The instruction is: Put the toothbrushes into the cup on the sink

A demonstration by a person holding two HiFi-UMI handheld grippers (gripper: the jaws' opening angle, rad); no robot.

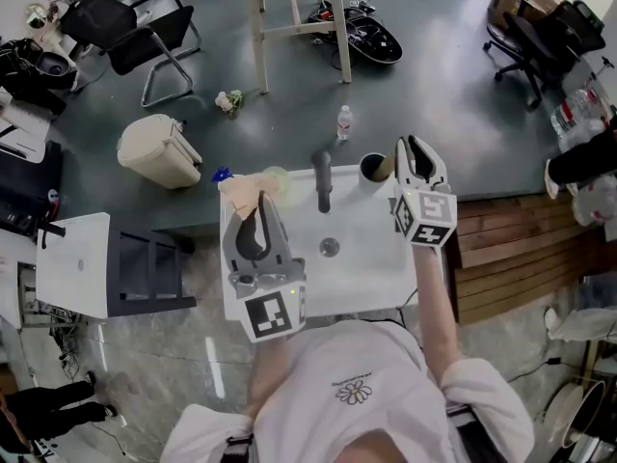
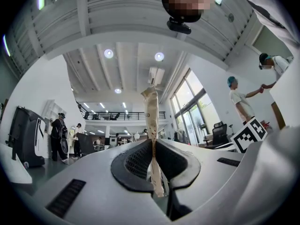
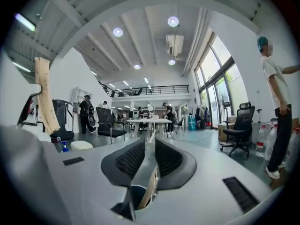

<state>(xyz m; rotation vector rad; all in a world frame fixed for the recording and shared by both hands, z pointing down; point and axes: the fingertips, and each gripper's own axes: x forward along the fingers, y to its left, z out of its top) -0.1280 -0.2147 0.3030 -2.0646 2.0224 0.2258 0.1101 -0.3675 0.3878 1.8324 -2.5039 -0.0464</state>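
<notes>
My left gripper [image 1: 256,208] [image 2: 152,146] hovers over the left side of the white sink [image 1: 366,270]. It is shut on a tan paper-wrapped toothbrush [image 1: 243,193] [image 2: 151,116], which stands upright and sticks out well above the jaws. My right gripper [image 1: 415,149] [image 3: 150,146] is at the sink's back right corner, over the dark cup [image 1: 370,168] [image 3: 135,195]. Its jaws stand close together on the top end of a second tan toothbrush [image 1: 385,169] [image 3: 151,186], whose lower end reaches down into the cup. The right gripper view also shows the left toothbrush [image 3: 46,95].
A dark faucet [image 1: 323,177] rises at the sink's back middle, with the drain [image 1: 330,248] in front of it. A beige bin [image 1: 159,149] and a small bottle [image 1: 344,122] are on the floor behind. Wooden boards [image 1: 511,249] lie to the right. People stand around the room.
</notes>
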